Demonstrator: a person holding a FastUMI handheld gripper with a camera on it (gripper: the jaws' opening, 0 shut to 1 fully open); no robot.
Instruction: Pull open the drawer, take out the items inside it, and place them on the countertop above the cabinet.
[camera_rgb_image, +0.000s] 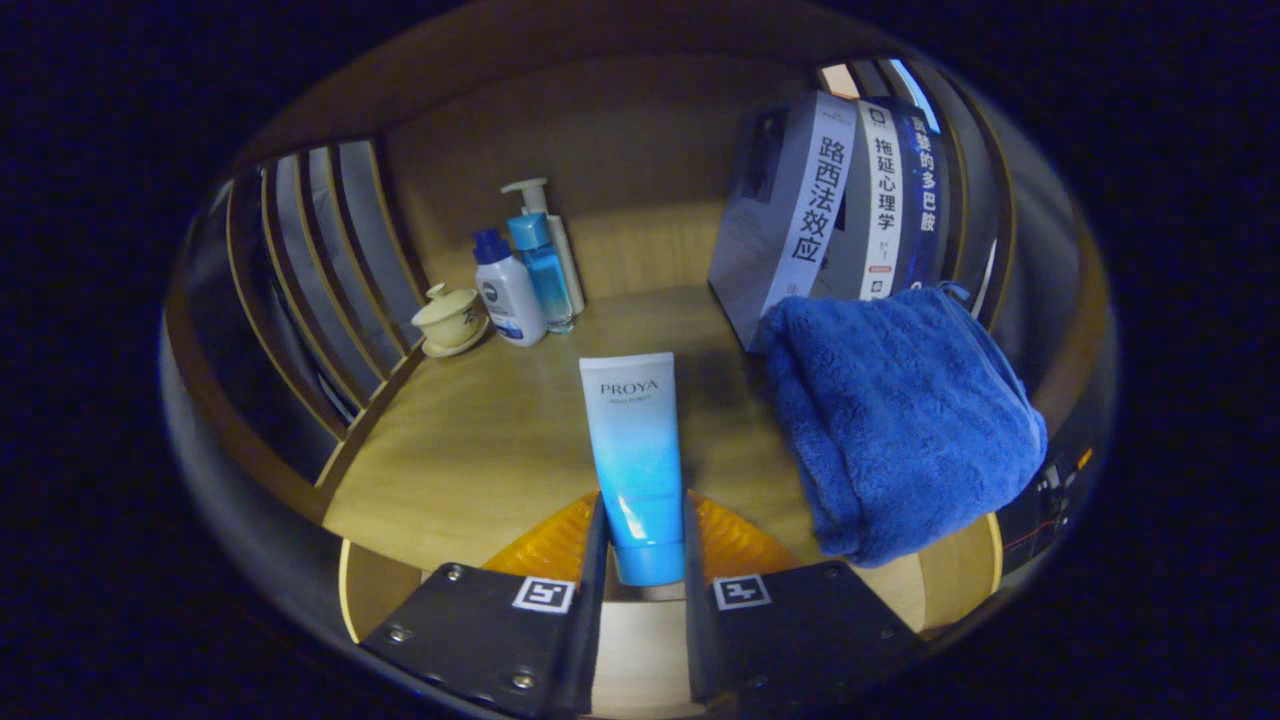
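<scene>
A pale blue-and-white tube (636, 460) lies lengthwise along my fingers, its cap end clamped between them. My gripper (645, 535) is shut on the tube, just above the wooden countertop (480, 440). To the right of the tube, a folded blue towel (900, 420) rests on the countertop, close to its front edge.
At the back left stand a few blue and white bottles (525, 275) and a small lidded cup on a saucer (450, 318). Several books (840, 215) lean behind the towel at the back right. Slatted wooden side rails (320, 270) border the countertop.
</scene>
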